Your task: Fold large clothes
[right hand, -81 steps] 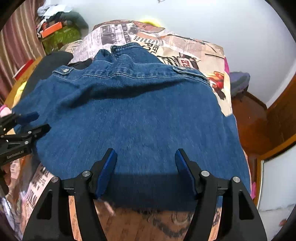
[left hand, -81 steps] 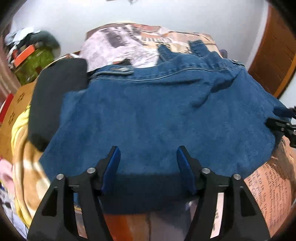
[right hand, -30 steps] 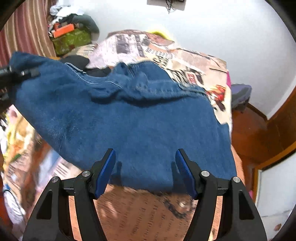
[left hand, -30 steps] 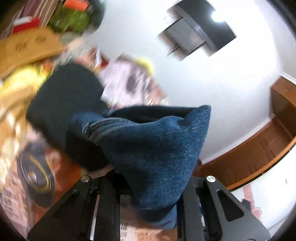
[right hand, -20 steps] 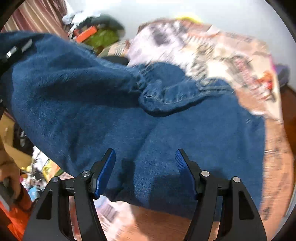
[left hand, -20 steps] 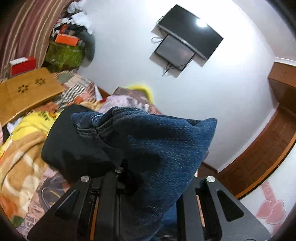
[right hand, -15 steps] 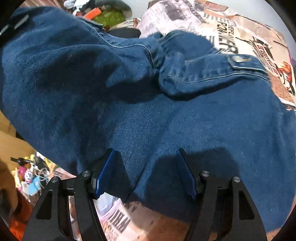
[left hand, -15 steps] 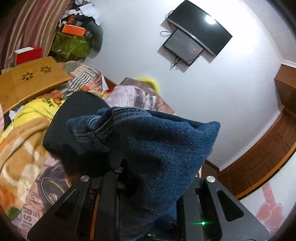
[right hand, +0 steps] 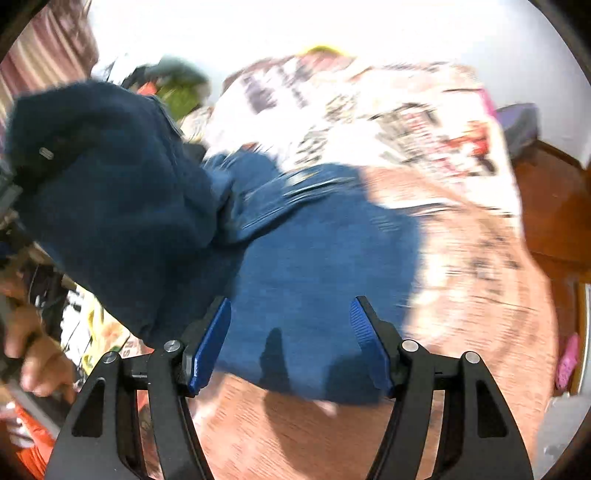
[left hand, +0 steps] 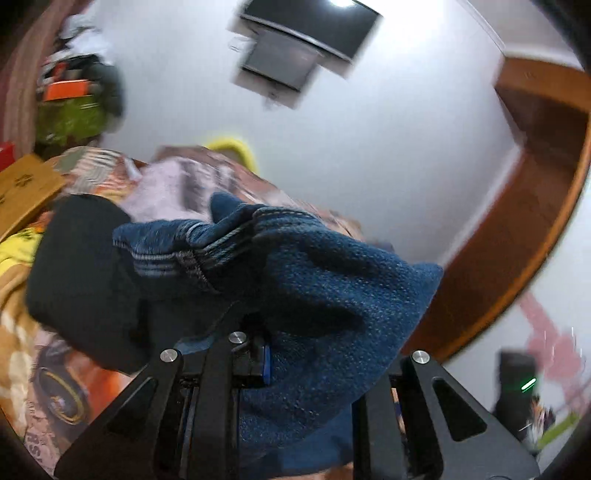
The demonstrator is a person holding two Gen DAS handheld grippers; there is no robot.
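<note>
On the left wrist view, my left tongs (left hand: 295, 365) are clamped on a bunched fold of the dark blue denim garment (left hand: 314, 295). Cloth fills the gap between the black arms and drapes over them; only one blue pad (left hand: 265, 363) shows. Denim is lifted off the bed, a stitched seam edge sticking out to the left. Behind it: a flat black cloth (left hand: 77, 273) lying on a yellow-orange patterned blanket (left hand: 14, 295). A wooden lap tray (left hand: 22, 192) sits at far left, a green bag (left hand: 70, 122) beyond it. A dark wall-mounted screen (left hand: 306, 33) is on the white wall up top, brown wooden door frame (left hand: 517, 229) to the right. Frame is motion-blurred.

On the right wrist view, my right tongs (right hand: 290, 339) are spread wide, nothing between the blue pads. Just beyond them the denim garment (right hand: 314, 266) lies partly flat on the newspaper-print bed cover (right hand: 406, 122). Its left portion is raised in a dark bunch at upper left, where the other tongs hold it. A bare hand (right hand: 40, 358) shows at lower left. Brown floor (right hand: 554, 206) is at right. Heavy blur here too, so fine detail on the waistband is unreadable.
</note>
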